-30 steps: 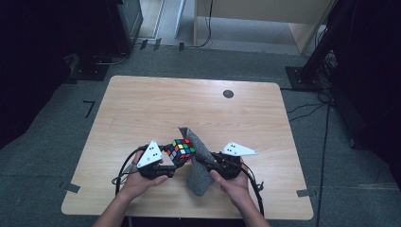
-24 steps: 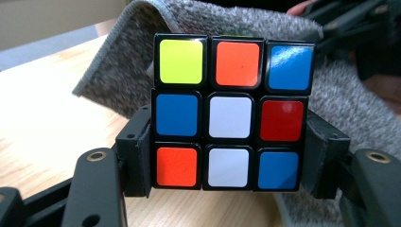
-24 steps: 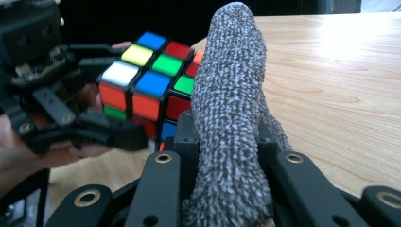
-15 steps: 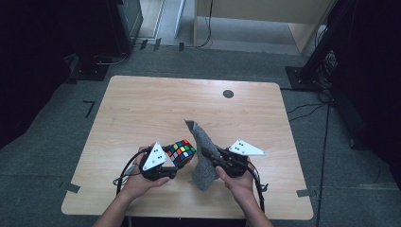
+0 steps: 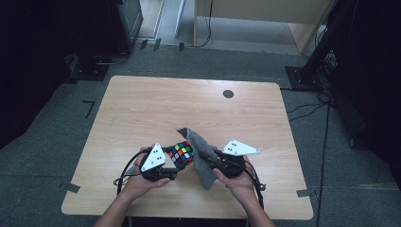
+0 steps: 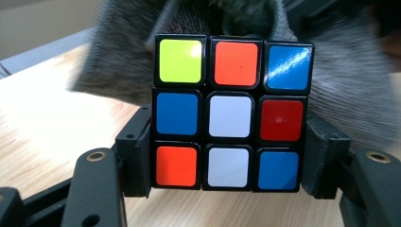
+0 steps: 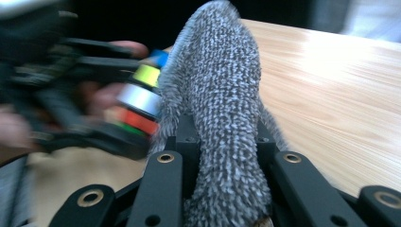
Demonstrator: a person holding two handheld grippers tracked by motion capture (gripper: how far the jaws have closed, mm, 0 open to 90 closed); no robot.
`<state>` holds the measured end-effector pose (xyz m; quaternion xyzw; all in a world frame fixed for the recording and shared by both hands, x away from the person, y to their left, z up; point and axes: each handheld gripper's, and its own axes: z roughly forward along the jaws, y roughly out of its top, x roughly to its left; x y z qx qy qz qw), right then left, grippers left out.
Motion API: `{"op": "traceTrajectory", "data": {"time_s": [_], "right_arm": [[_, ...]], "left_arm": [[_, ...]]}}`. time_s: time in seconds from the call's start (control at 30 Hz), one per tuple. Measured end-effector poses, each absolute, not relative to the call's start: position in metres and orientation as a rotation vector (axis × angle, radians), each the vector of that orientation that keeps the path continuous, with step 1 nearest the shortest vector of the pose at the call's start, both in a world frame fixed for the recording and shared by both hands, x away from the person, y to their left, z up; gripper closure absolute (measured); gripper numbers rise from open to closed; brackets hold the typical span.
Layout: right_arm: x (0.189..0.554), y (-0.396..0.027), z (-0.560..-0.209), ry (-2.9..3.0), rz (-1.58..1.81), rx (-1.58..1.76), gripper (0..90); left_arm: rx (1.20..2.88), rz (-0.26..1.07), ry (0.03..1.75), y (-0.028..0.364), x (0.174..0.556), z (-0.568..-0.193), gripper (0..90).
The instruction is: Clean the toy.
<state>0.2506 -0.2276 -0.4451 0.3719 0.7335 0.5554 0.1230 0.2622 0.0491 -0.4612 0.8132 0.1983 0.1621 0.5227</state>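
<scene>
A scrambled colour cube is held above the near part of the wooden table, with my left gripper shut on its lower sides. A grey knitted cloth is clamped in my right gripper, which is shut on it. The cloth lies against the cube's far side and hangs down below the jaws. In the right gripper view the cube and the left gripper appear blurred at the left.
A small dark round mark sits near the table's far edge. The person's hands come in over the near edge. Dark equipment and cables stand on the floor around the table.
Both hands with the cube and the cloth have drawn slightly toward the near edge. The cloth has shifted against the cube.
</scene>
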Motion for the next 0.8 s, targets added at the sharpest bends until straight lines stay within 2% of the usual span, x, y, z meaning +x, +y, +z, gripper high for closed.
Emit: {"op": "traceTrajectory", "data": {"time_s": [0.1,0.2,0.57,0.8], "right_arm": [[0.254,-0.239,-0.446,2.058,1.755,1.176,73.4],[0.253,-0.236,-0.445,2.069,1.836,1.125,72.9],[0.252,-0.226,-0.447,2.200,1.776,1.069,73.4],[0.249,-0.236,-0.437,2.030,1.927,1.137,72.3]], "left_arm": [[1.950,0.385,0.466,0.050,0.262,-0.460,34.2],[1.947,0.376,0.461,0.049,0.262,-0.460,34.2],[1.925,0.371,0.489,0.054,0.264,-0.459,34.2],[1.983,0.369,0.438,0.044,0.260,-0.463,34.2]]}}
